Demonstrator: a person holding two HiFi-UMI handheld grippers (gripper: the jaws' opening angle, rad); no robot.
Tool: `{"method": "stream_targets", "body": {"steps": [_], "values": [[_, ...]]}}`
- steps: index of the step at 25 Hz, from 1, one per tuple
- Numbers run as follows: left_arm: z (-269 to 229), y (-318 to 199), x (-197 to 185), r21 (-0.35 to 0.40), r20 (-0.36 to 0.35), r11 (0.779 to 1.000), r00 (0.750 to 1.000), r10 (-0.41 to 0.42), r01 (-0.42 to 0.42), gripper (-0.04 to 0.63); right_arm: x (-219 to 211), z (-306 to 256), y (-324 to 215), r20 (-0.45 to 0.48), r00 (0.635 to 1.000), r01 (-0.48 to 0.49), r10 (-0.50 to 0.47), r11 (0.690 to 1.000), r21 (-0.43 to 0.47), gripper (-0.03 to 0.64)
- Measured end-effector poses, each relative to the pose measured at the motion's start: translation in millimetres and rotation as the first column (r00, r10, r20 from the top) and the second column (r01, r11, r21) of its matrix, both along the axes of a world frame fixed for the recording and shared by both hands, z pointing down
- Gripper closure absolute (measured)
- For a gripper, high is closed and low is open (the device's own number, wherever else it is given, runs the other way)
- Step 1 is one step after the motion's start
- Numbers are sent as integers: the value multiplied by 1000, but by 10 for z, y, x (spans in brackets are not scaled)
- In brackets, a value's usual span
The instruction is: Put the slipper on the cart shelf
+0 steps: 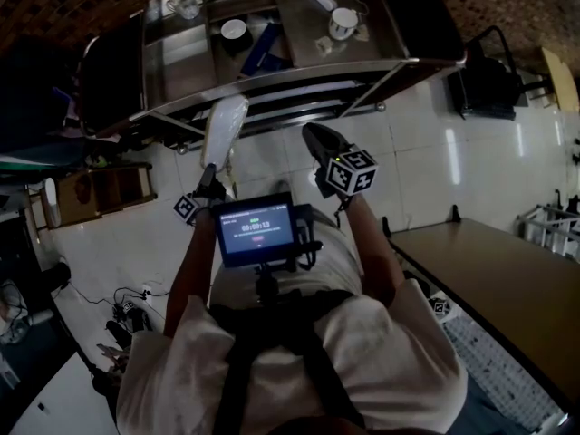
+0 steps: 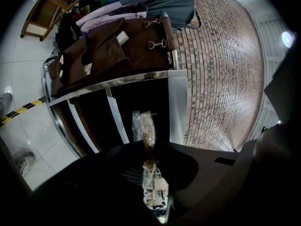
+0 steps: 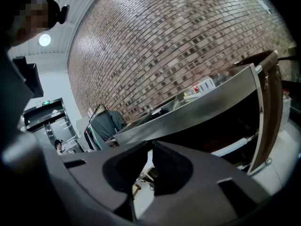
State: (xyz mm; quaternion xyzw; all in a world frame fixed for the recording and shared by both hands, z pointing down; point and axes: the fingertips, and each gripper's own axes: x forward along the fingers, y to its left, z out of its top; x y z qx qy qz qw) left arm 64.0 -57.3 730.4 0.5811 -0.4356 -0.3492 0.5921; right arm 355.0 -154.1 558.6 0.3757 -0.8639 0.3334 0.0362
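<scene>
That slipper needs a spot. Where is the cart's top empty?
Bare steel shows at the left of the cart top, between the glass cup and the front rail. The middle, with bowl and blue thing, and the right, round the mug, are crowded.

Likely a restaurant or canteen back room: brick wall (image 3: 188, 41) filling the upper frame, white tiled floor (image 1: 435, 152), steel service cart (image 1: 299, 72) top centre holding mug (image 1: 343, 23) and bowl (image 1: 234, 29), wooden table (image 1: 489, 270) lower right.

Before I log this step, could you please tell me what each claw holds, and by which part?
The left claw pinches the plastic-wrapped slipper by its near end; the right claw holds nothing.
</scene>
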Motion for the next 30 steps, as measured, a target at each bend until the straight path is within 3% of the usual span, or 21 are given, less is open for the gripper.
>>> {"method": "stream_targets", "body": {"steps": [24, 30], "values": [[411, -730, -33, -108, 43, 993, 998, -35, 40, 540, 16, 300, 132, -36, 999, -10, 7, 997, -83, 572], [553, -923, -75, -91, 3, 993, 998, -69, 69, 540, -3, 345, 183, -33, 999, -18, 15, 995, -102, 572]]}}
